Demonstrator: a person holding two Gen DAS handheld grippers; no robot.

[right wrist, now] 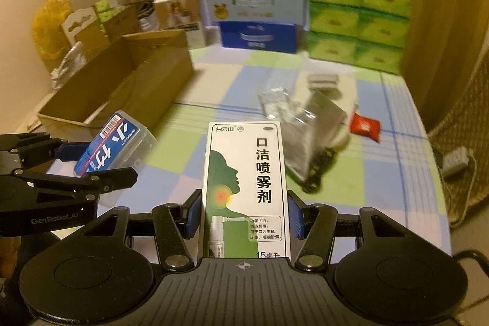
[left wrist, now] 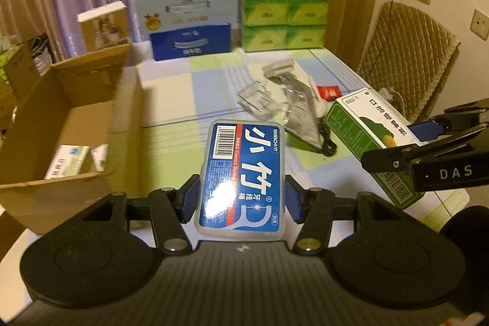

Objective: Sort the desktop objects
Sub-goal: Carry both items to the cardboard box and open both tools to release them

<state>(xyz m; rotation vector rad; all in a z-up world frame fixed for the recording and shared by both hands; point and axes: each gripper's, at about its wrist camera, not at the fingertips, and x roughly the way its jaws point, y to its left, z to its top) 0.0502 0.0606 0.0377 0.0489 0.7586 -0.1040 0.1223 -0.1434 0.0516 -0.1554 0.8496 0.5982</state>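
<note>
My left gripper (left wrist: 241, 199) is shut on a clear plastic dental floss box (left wrist: 243, 176) with a blue label, held above the table beside an open cardboard box (left wrist: 65, 118). The same floss box (right wrist: 114, 144) shows at the left of the right wrist view, between the left gripper's fingers (right wrist: 68, 152). My right gripper (right wrist: 244, 216) is shut on a white and green mouth spray carton (right wrist: 246, 188), held over the table. That carton (left wrist: 371, 136) also appears at the right in the left wrist view, with the right gripper (left wrist: 428, 161) around it.
The cardboard box (right wrist: 122, 81) at the left holds small medicine boxes (left wrist: 65, 161). On the checked tablecloth (left wrist: 183, 90) lie a clear plastic case (left wrist: 256, 98), a silver pouch with a black clip (left wrist: 302, 124), a red packet (right wrist: 365, 126) and a small grey box (right wrist: 322, 81). Green tissue packs (left wrist: 282, 8) and blue cartons (left wrist: 191, 40) stand at the back.
</note>
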